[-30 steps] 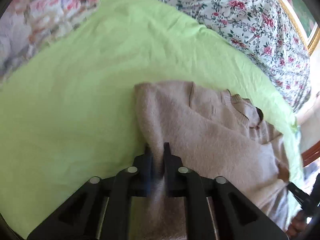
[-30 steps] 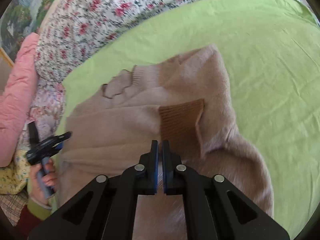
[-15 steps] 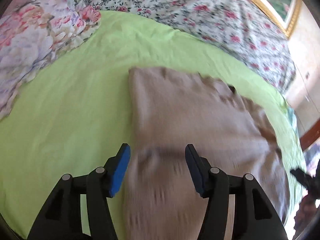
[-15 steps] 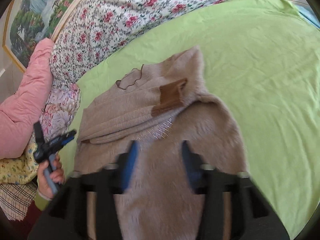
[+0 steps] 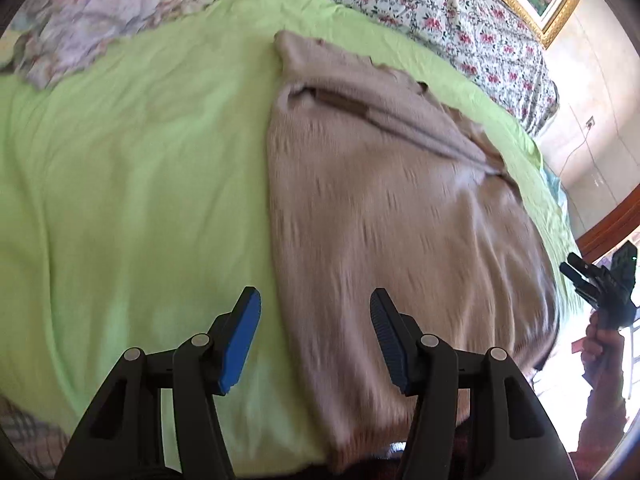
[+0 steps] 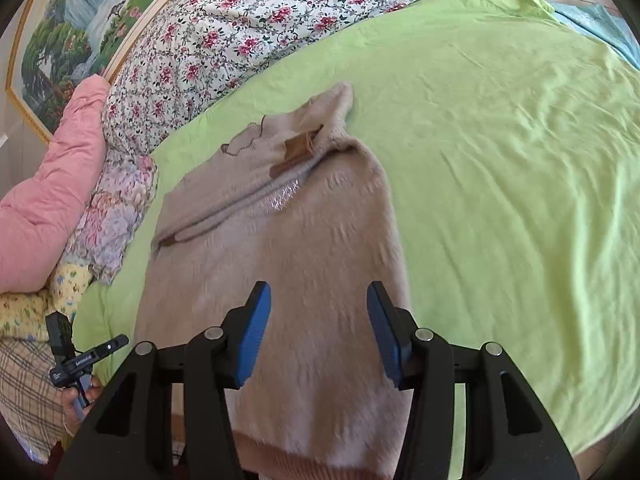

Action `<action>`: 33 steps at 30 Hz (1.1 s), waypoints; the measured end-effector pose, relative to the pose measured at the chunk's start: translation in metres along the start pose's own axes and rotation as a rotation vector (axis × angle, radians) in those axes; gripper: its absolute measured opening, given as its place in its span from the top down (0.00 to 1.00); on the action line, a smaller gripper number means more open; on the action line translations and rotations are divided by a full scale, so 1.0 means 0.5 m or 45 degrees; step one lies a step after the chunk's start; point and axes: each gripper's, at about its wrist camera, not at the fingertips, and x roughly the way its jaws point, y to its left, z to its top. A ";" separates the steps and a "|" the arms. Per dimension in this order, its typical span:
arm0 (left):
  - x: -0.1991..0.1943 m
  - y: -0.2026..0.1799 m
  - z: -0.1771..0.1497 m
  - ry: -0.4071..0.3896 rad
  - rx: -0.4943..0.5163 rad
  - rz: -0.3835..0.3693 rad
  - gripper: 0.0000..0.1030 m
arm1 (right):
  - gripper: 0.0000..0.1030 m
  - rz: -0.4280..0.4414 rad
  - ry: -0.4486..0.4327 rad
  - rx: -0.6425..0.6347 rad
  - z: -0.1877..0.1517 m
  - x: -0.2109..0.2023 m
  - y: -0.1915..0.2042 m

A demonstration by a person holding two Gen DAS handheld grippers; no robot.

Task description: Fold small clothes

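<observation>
A beige fuzzy sweater [image 5: 392, 216] lies flat on the green bedsheet [image 5: 132, 184], with both sleeves folded across its chest and a brown cuff [image 6: 298, 148] on top near the collar. My left gripper [image 5: 314, 336] is open and empty, above the sweater's left edge near the hem. My right gripper [image 6: 318, 328] is open and empty, above the lower body of the sweater [image 6: 304, 280]. The other gripper shows at the frame edge in each view, the right one in the left wrist view [image 5: 600, 284] and the left one in the right wrist view [image 6: 76, 360].
A floral quilt [image 6: 256, 28] lies along the far side of the bed. A pink pillow [image 6: 48, 200] and floral pillows [image 6: 116, 216] sit at the left. A framed painting [image 6: 76, 24] hangs behind. Bare green sheet [image 6: 500, 168] spreads to the right of the sweater.
Both grippers were shut on sweater fabric a second ago. They have opened, let go and pulled back toward the hem. The sleeves now lie folded across the chest.
</observation>
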 end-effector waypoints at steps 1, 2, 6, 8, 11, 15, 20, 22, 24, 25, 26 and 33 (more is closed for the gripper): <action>-0.008 0.003 -0.018 0.001 -0.008 -0.010 0.44 | 0.50 0.008 0.009 -0.007 -0.007 -0.005 -0.004; -0.014 0.004 -0.034 0.001 -0.012 -0.021 0.44 | 0.50 0.019 0.019 -0.015 -0.015 -0.010 -0.008; -0.022 0.013 -0.085 0.031 -0.041 -0.069 0.44 | 0.50 0.063 0.082 -0.050 -0.048 -0.024 -0.024; -0.017 0.015 -0.113 0.062 -0.063 -0.117 0.44 | 0.50 0.065 0.099 -0.071 -0.063 -0.038 -0.035; 0.006 0.005 -0.151 0.112 -0.068 -0.173 0.46 | 0.50 0.098 0.121 -0.075 -0.083 -0.056 -0.052; 0.027 -0.007 -0.177 0.112 -0.056 -0.214 0.47 | 0.50 0.121 0.145 -0.035 -0.117 -0.062 -0.083; 0.022 0.002 -0.174 0.094 -0.065 -0.278 0.72 | 0.50 0.192 0.147 0.000 -0.152 -0.059 -0.098; 0.025 0.015 -0.171 0.107 -0.089 -0.314 0.72 | 0.50 0.250 0.172 0.000 -0.158 -0.051 -0.095; 0.034 0.027 -0.169 0.119 -0.115 -0.351 0.72 | 0.50 0.297 0.210 -0.023 -0.162 -0.037 -0.086; 0.037 0.032 -0.168 0.119 -0.134 -0.368 0.72 | 0.50 0.306 0.221 -0.034 -0.164 -0.034 -0.083; 0.038 0.034 -0.168 0.118 -0.143 -0.377 0.72 | 0.50 0.313 0.231 -0.052 -0.165 -0.028 -0.077; 0.039 0.015 -0.172 0.120 -0.055 -0.353 0.87 | 0.75 0.308 0.236 -0.073 -0.172 -0.014 -0.077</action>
